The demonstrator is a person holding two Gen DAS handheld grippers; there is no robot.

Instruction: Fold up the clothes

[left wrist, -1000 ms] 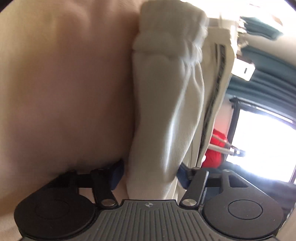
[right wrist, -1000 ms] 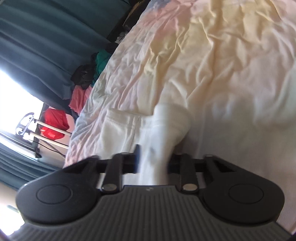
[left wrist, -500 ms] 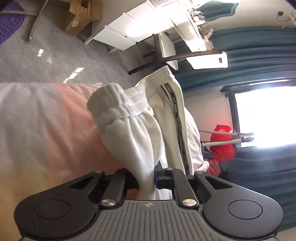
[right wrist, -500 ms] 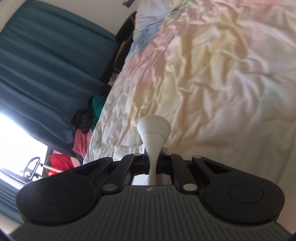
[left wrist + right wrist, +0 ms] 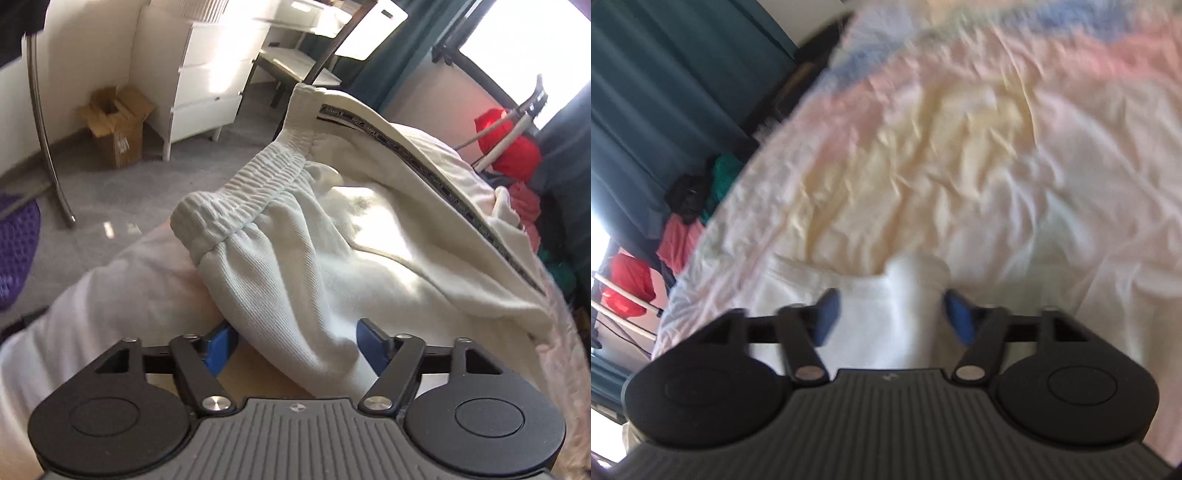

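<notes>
White sweatpants (image 5: 332, 236) with a ribbed elastic cuff (image 5: 236, 214) and a black side stripe (image 5: 436, 184) lie bunched on the bed. In the left wrist view my left gripper (image 5: 295, 347) is open, its blue pads spread on either side of a fold of the pants. The right wrist view is blurred. It shows the white garment (image 5: 871, 314) lying on the pastel sheet (image 5: 979, 147), a rounded hump of it between the spread blue pads of my right gripper (image 5: 892, 317), which is open.
Beyond the bed's edge are grey floor, a cardboard box (image 5: 114, 125), white drawers (image 5: 210, 74) and a chair leg (image 5: 48, 140). A red item on a drying rack (image 5: 506, 144) and piled clothes (image 5: 683, 232) sit by teal curtains (image 5: 665, 92).
Half a second ago both grippers were shut on folds of the white pants. Both have since opened and the cloth has dropped onto the bed. Both views have swung.
</notes>
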